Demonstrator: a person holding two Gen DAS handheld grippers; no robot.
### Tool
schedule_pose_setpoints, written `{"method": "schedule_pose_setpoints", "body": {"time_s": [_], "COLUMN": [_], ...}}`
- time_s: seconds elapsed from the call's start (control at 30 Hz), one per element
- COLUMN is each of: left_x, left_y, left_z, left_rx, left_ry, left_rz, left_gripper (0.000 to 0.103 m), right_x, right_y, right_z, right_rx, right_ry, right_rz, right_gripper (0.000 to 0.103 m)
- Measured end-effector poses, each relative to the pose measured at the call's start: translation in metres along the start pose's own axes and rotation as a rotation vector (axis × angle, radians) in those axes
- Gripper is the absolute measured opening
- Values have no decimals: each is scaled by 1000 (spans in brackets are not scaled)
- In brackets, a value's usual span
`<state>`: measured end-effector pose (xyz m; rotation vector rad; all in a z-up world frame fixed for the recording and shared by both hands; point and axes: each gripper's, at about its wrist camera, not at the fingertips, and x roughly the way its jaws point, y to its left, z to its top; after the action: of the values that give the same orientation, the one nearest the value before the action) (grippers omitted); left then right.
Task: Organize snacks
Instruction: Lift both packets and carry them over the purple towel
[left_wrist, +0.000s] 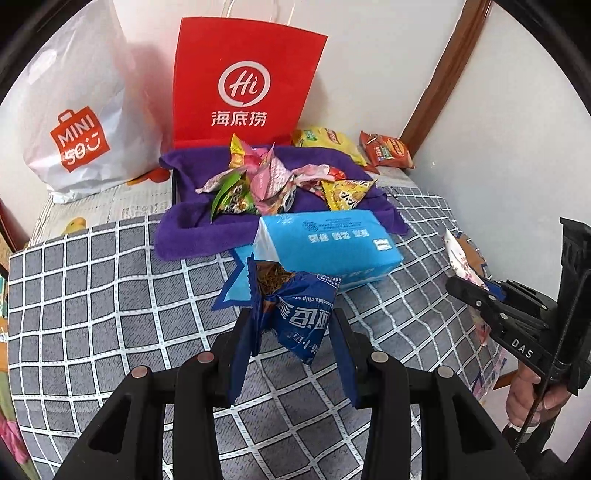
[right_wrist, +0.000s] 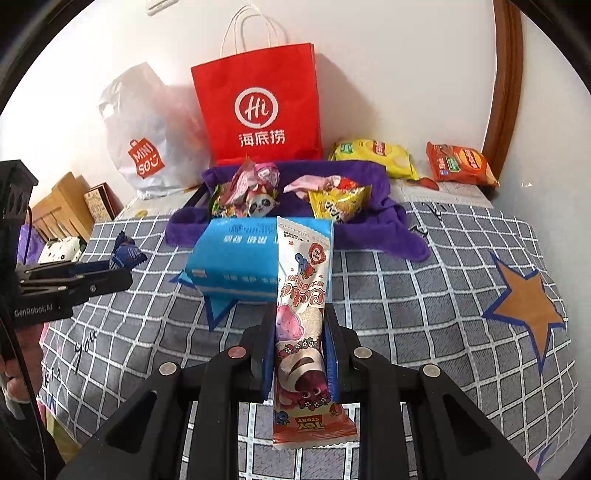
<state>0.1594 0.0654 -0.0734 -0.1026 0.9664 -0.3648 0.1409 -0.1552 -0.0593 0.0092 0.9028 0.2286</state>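
Left gripper (left_wrist: 291, 328) pinches a dark blue cookie packet (left_wrist: 295, 317), jaws pressed onto both sides, packet raised above the grey checked bedspread (left_wrist: 110, 295). Packet top looks torn open, hard to be sure through the fisheye. Right gripper (right_wrist: 299, 325) clamps a long pink-and-white Toy Story snack bar (right_wrist: 303, 325), held lengthwise between the fingers, tail end hanging back toward the camera, front end reaching over the blue tissue pack (right_wrist: 236, 258). From the right wrist view the left gripper shows at the far left edge with the blue packet's corner sticking out; from the left wrist view the right gripper and the person's hand (left_wrist: 532, 395) show at far right.

Just ahead of both grippers the tissue pack lies on the bedspread, its far side touching the purple towel (left_wrist: 192, 236). On the towel sits a heap of small snack packets (left_wrist: 273, 181): pink, green and yellow triangular ones, one with a panda face. Behind the towel a red Haidilao paper bag (left_wrist: 243, 81) stands upright against the wall, with a white Miniso plastic bag (left_wrist: 81, 122) beside it on the left. To the right of the red bag, off the towel, lie a yellow chip bag (right_wrist: 376, 155) and an orange chip bag (right_wrist: 461, 164), near each other by the wooden door frame (right_wrist: 506, 81). An orange star patch (right_wrist: 528, 302) marks the bedspread at right.
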Motion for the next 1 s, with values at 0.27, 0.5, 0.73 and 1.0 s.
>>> {"method": "schedule_pose_setpoints", "body": {"time_s": [0.27,0.5,0.73,1.0], "left_x": [-3,-4,-6,-7], "left_y": [-3,-3,0,4], "left_z": [14,30,47,69], "left_rx": [-8,-17,-32,-56], "left_ry": [-11,-18,-35,-53], "left_rz": [-17,-20,-17,9], "left_gripper": [39,39,39,39], "right_x": [0,5,9,13], "right_y": [6,8,9,6], "right_z": [20,42,65,95], "right_rx": [-16,-21,-32,-64], "right_ry": [-18,-20,-25,-42], "right_rz": [6,5,8,2], "right_gripper": [22,22,22,22]}}
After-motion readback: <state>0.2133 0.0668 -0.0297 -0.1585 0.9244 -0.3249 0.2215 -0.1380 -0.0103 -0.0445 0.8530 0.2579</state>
